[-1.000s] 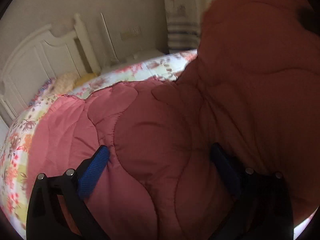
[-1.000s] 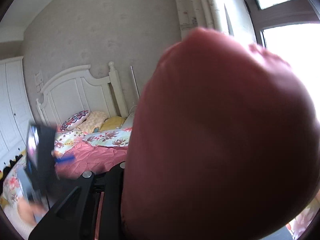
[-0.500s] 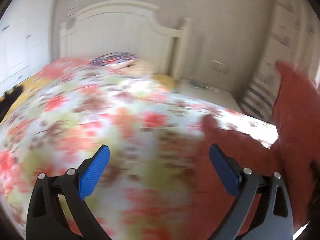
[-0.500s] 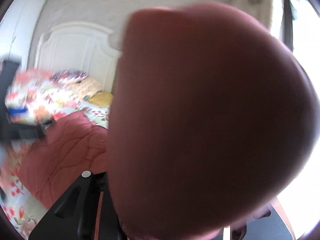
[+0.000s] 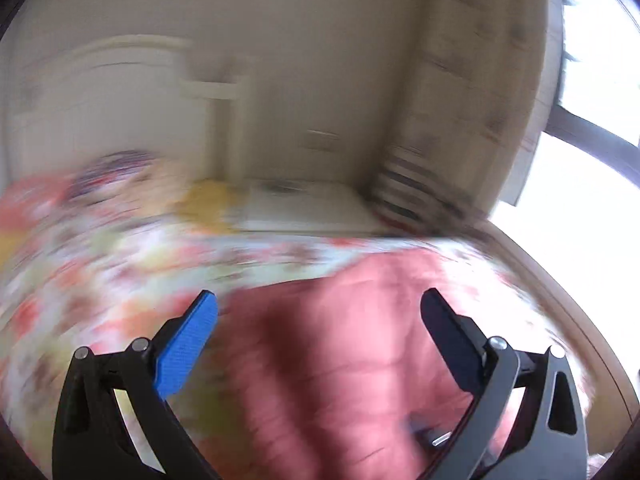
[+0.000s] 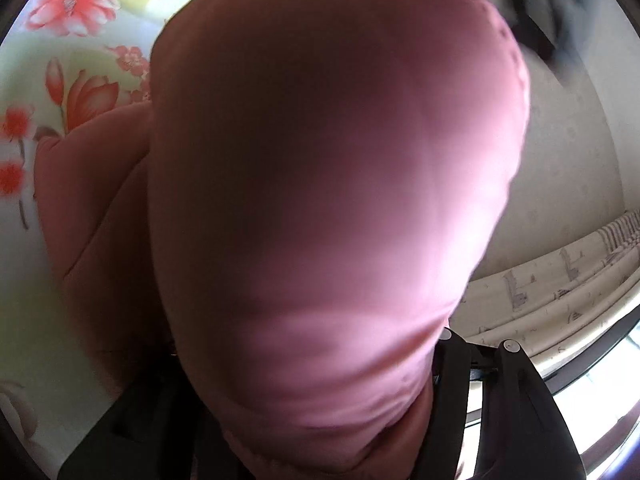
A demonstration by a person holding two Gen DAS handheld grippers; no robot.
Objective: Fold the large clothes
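Pink quilted coat (image 5: pixel 360 360) lying on the floral bedspread (image 5: pixel 100 280), a thick fold of it bulging up between the arms of the right gripper (image 6: pixel 320 420) and filling that view. Jaws there opening, fabric between them — pads hidden, so can't tell whether they press on it. Left gripper (image 5: pixel 320 320) spread wide, empty, hovering above the coat. Probably light but bulky: padded, soft, springy, smooth shell likely slippery. Best grabbed at a hem, cuff or stitched seam — deep bite, since puffy panels squash and slide out.
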